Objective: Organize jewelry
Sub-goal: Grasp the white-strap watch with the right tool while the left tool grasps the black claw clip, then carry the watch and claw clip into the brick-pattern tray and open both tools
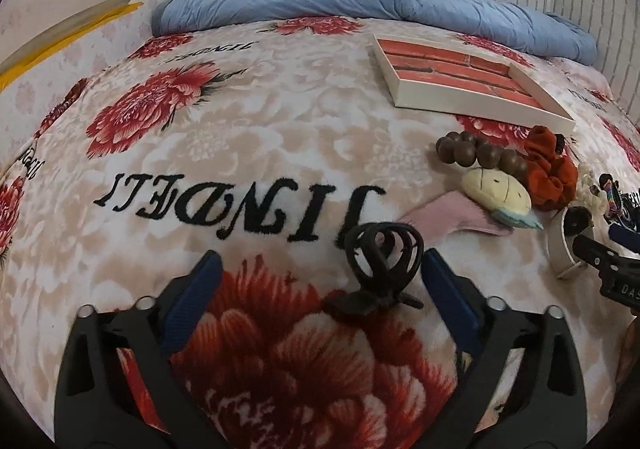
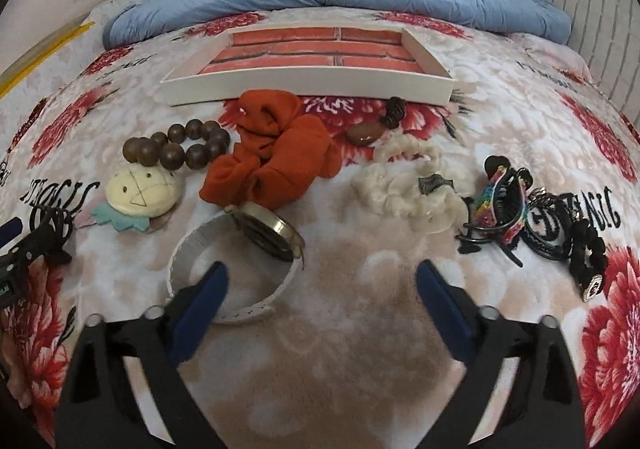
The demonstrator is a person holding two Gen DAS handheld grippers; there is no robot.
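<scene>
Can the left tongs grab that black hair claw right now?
Probably yes. The left tongs are open, and the black hair claw sits on the blanket between the fingers, close to one of them, with nothing lying over it.

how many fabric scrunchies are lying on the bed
3: a rust-orange fabric scrunchie before the tray, a cream fluffy scrunchie right of it, a black scrunchie far right. The tangled clips could hide more.

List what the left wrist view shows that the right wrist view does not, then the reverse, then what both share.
Only the left wrist view: the open left claw with the black hair claw clip between its fingers.

Only the right wrist view: the open right claw, the cream scrunchie and the rainbow clip.

Both: the tray, wooden bead bracelet, orange scrunchie and watch.
</scene>
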